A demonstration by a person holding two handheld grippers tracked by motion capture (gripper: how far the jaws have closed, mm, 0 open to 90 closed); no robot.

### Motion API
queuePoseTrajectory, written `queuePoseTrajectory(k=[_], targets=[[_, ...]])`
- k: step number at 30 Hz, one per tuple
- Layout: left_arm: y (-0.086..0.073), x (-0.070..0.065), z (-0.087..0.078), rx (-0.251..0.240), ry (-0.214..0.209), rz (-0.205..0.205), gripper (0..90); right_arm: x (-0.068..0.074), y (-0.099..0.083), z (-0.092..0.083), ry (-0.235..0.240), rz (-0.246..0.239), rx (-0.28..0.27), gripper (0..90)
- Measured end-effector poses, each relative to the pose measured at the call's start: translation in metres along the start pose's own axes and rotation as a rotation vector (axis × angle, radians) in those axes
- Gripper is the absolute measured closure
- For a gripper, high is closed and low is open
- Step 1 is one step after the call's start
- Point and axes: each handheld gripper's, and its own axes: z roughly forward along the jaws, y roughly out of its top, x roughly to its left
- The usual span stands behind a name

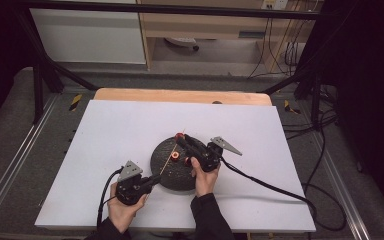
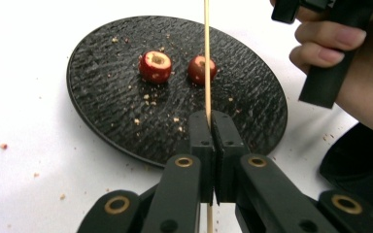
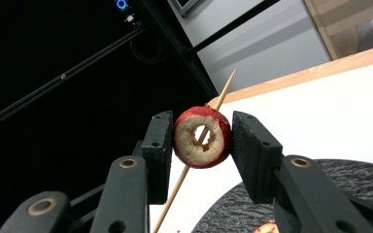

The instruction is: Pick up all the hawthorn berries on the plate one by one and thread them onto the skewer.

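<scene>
My left tongs (image 2: 211, 116) pinch a stick (image 2: 206, 58); my right tongs (image 3: 201, 141) squeeze a fruit (image 3: 202, 137) above the black plate (image 2: 107, 116) on the white table (image 1: 130, 130).

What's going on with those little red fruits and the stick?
A person is threading cored red fruits onto a thin wooden skewer. The left claw is shut on the skewer, while the right claw grips one fruit with the skewer passing through its hollow middle, above the black plate. Two more fruits wait on the plate among crumbs.
</scene>
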Motion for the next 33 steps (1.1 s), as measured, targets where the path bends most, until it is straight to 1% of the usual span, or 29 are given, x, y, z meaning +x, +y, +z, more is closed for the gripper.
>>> queuePoseTrajectory(k=[2, 3, 5, 9, 13, 14, 17, 18, 19, 22, 23, 24, 27, 28, 29, 30, 32, 33], targets=[[0.003, 0.0, 0.002, 0.0, -0.004, -0.005, 88.2, 0.001, -0.001, -0.001, -0.004, 0.01, 0.007, 61.3], [0.004, 0.0, 0.003, 0.0, -0.002, 0.002, 88.2, 0.001, -0.001, 0.0, -0.003, 0.005, 0.007, 61.3], [0.007, 0.001, 0.005, -0.005, -0.007, 0.0, 88.2, 0.001, -0.001, -0.001, 0.004, 0.008, 0.016, 61.3], [0.014, 0.001, 0.009, -0.005, 0.004, 0.017, 88.2, 0.001, -0.002, -0.001, 0.009, 0.004, 0.025, 61.3], [0.02, 0.0, 0.013, -0.008, 0.008, 0.028, 88.2, 0.002, -0.003, -0.002, 0.01, 0.013, 0.034, 61.3], [0.021, 0.001, 0.015, -0.007, 0.002, 0.026, 88.2, 0.002, -0.003, -0.002, 0.009, 0.005, 0.034, 61.4], [0.025, 0.002, 0.017, -0.011, -0.001, 0.029, 88.2, 0.003, -0.004, -0.003, 0.012, 0.004, 0.039, 61.3], [0.026, 0.002, 0.018, -0.014, 0.004, 0.034, 88.2, 0.003, -0.005, -0.003, 0.014, 0.006, 0.04, 61.3], [0.027, 0.002, 0.02, -0.014, -0.002, 0.03, 88.2, 0.003, -0.005, -0.003, 0.014, 0.004, 0.043, 61.3], [0.031, 0.002, 0.022, -0.017, 0.007, 0.041, 88.2, 0.003, -0.007, -0.003, 0.014, 0.005, 0.049, 61.3], [0.032, 0.002, 0.023, -0.015, 0.0, 0.039, 88.2, 0.003, -0.008, -0.003, 0.014, 0.002, 0.05, 61.3], [0.032, 0.003, 0.024, -0.017, 0.0, 0.04, 88.2, 0.004, -0.008, -0.003, 0.013, 0.009, 0.055, 61.3], [0.036, 0.003, 0.026, -0.022, 0.006, 0.046, 88.2, 0.004, -0.009, -0.003, 0.017, 0.001, 0.052, 61.3], [0.037, 0.002, 0.027, -0.021, 0.002, 0.042, 88.2, 0.004, -0.01, -0.004, 0.018, -0.002, 0.055, 61.3], [0.038, 0.002, 0.028, -0.022, 0.003, 0.043, 88.2, 0.005, -0.01, -0.004, 0.018, 0.011, 0.064, 61.3], [0.039, 0.002, 0.029, -0.022, 0.003, 0.044, 88.2, 0.004, -0.011, -0.004, 0.021, -0.001, 0.061, 61.4], [0.04, 0.002, 0.03, -0.024, 0.01, 0.051, 88.2, 0.006, -0.013, -0.005, 0.018, 0.002, 0.067, 61.3], [0.041, 0.001, 0.03, -0.023, 0.005, 0.051, 88.2, 0.005, -0.013, -0.005, 0.019, -0.008, 0.068, 61.3]])
